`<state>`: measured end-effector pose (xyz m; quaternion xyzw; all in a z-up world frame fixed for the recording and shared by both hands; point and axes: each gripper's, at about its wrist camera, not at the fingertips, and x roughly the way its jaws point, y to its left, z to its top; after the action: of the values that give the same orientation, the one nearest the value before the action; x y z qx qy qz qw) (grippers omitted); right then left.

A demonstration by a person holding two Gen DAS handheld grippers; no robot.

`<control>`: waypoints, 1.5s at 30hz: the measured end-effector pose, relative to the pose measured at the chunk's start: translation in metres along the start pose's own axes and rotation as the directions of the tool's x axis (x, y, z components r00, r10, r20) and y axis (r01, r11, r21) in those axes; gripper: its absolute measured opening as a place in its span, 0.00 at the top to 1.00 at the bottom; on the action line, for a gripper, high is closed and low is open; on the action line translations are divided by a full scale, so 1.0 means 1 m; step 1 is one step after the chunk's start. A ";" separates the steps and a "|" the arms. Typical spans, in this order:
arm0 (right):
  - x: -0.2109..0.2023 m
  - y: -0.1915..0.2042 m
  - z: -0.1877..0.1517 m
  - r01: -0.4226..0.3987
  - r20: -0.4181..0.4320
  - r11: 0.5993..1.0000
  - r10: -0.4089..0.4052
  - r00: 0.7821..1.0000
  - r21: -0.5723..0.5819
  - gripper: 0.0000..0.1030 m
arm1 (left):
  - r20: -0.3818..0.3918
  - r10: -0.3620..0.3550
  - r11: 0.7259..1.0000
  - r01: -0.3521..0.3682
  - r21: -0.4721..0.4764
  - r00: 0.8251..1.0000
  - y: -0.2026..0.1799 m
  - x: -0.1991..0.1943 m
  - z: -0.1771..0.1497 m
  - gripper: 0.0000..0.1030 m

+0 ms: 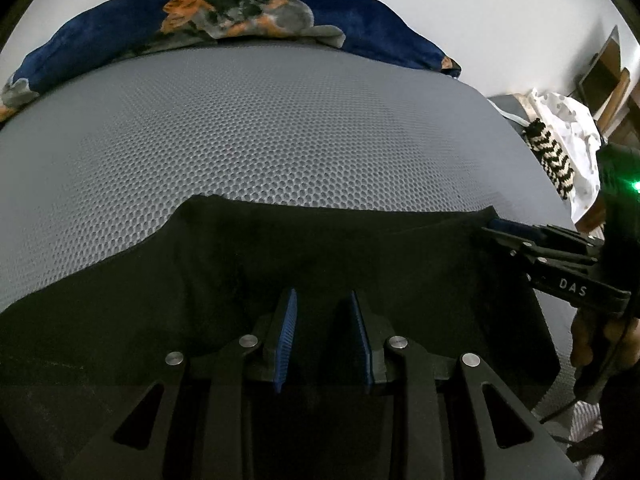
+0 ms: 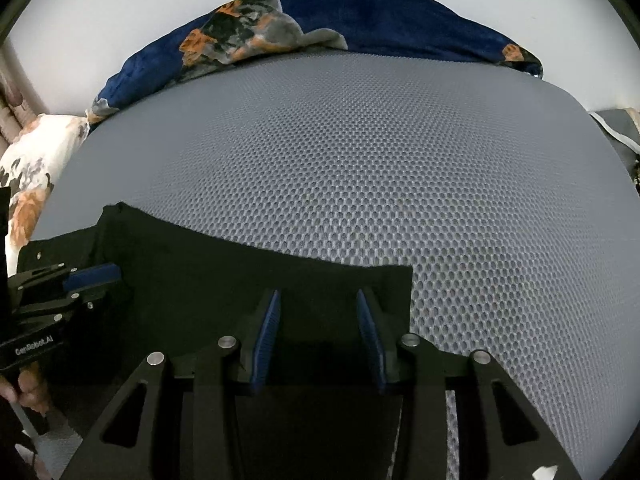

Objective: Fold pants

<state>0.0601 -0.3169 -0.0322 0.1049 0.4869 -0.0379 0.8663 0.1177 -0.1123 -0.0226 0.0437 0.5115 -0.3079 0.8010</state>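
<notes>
Lying flat on the near part of the grey mesh mattress (image 1: 280, 128), the black pants (image 1: 320, 248) are seen with their long axis running left to right, one straight edge facing the far blue floral blanket (image 1: 360, 20); which end is the waist cannot be told. The left gripper (image 1: 323, 336) is held over the cloth, blue pads (image 1: 289, 332) parted, nothing clamped between them. The right gripper (image 2: 316, 340) is likewise spread above the pants' right corner, grasping nothing. A hand (image 1: 600, 340) is seen on the right gripper's handle. A white patterned cloth (image 1: 568, 128) is seen off the mattress's right end
</notes>
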 end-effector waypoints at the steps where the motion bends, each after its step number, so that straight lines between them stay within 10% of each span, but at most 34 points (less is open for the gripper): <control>1: -0.002 0.001 -0.002 -0.002 -0.005 1.000 0.002 1.000 -0.002 0.64 | -0.006 -0.003 1.000 0.003 -0.008 1.000 0.001 -0.003 -0.002 0.70; 21: -0.034 0.028 -0.069 0.026 -0.095 0.999 -0.029 0.995 -0.032 0.57 | 0.023 0.108 0.982 -0.104 -0.156 0.994 0.058 -0.107 -0.089 0.54; 45: -0.023 0.121 -0.079 -0.162 -0.167 0.976 0.137 0.976 -0.146 0.57 | -0.002 0.184 0.906 -0.171 -0.388 0.983 0.179 -0.190 -0.138 0.45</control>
<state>0.0027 -0.1820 -0.0352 0.0747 0.5454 0.0747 0.8315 0.0498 0.1699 0.0289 -0.0742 0.5422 -0.1274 0.8272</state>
